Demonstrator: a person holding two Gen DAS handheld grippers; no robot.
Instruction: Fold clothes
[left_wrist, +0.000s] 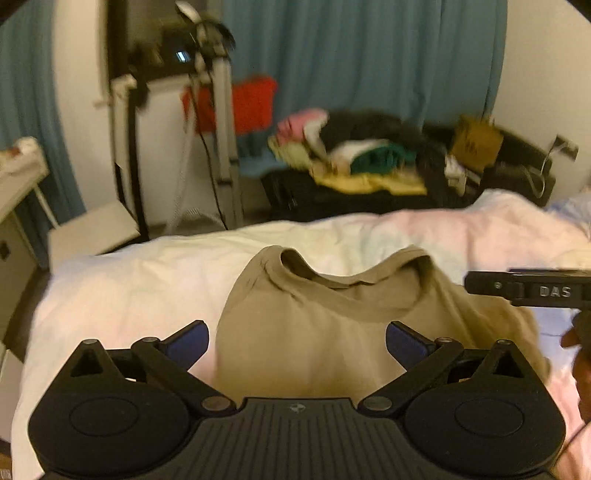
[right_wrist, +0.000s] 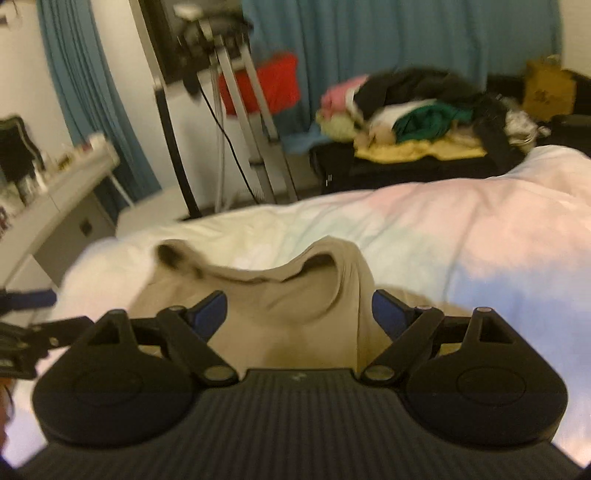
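Here, both wrist views look down over a pale bed cover (left_wrist: 147, 280) with a tan T-shirt (left_wrist: 314, 332) spread on it. In the left wrist view, the left gripper (left_wrist: 297, 343) has its blue-padded fingers (left_wrist: 188, 341) spread wide apart, with the shirt's shoulder and collar lying ahead of and between them; the pads do not press on the cloth. To that gripper's right, the black side of the right gripper (left_wrist: 532, 290) reaches in from the edge, and part of a hand (left_wrist: 580, 354) shows below it.

The right wrist view shows the right gripper (right_wrist: 299, 314) with its jaws also standing wide apart, the shirt's rumpled neckline (right_wrist: 258, 275) rising just ahead of them and not clamped. At that gripper's far left, a blue tip and black linkage of the left gripper (right_wrist: 33, 299) show, blurred.

Only the right view shows a cluttered white desk (right_wrist: 55, 192) far to the left. Both show, beyond the bed, a heap of mixed clothes (left_wrist: 351, 155) on a dark stand, a red cloth (left_wrist: 255, 103) and blue curtains (left_wrist: 369, 55).
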